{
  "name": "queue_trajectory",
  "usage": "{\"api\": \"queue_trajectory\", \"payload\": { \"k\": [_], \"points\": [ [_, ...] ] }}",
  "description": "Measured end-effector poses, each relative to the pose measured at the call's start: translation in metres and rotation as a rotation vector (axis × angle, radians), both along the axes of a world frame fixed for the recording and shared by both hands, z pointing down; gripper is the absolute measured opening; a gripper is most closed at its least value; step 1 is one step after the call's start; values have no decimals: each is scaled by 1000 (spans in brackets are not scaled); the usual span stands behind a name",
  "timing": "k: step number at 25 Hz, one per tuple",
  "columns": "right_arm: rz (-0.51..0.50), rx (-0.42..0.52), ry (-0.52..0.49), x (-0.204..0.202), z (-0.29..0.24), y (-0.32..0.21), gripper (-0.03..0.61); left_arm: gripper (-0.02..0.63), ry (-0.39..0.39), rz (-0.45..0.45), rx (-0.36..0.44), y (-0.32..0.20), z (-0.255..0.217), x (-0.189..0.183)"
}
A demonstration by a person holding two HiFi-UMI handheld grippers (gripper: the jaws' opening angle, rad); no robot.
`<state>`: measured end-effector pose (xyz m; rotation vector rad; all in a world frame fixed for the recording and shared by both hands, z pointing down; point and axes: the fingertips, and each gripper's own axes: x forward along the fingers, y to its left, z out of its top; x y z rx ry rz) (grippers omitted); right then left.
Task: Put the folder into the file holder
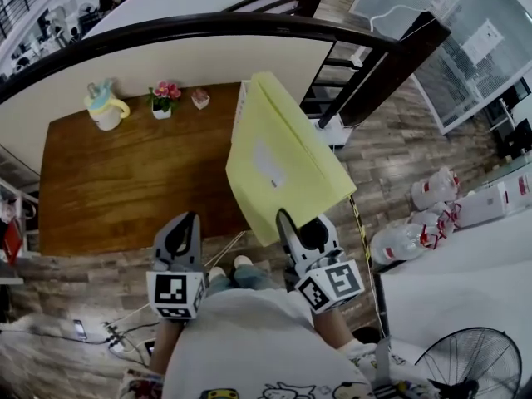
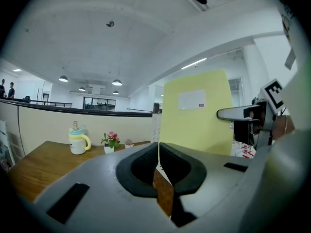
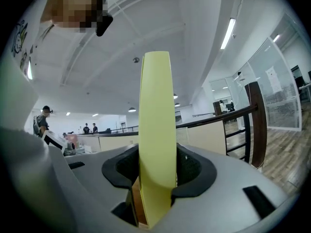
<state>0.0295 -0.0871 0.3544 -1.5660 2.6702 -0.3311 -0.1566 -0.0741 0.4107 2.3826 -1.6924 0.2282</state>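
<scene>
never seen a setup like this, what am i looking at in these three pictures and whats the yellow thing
There is no robot here. A person holds a hand-held gripper in each hand. The head view comes from a camera on the person's head, looking down at the left gripper and the right gripper, each carrying a cube with square markers. The other two pictures come from cameras riding on the grippers, each looking along its own jaws. The yellow thing is a folder. The right gripper is clamped on one edge of it and holds it up in the air. The left gripper's jaws are together with nothing between them. At the far edge of the wooden table stand a cup with a yellow handle, a pot of pink flowers and a smaller pot.
</scene>
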Motion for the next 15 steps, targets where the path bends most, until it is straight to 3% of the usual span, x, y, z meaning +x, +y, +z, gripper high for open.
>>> {"api": "queue_trajectory", "payload": {
  "k": [15],
  "points": [
    [95, 18, 5, 50, -10, -6, 173, 11, 9, 63, 12, -12, -3, 38]
  ]
}}
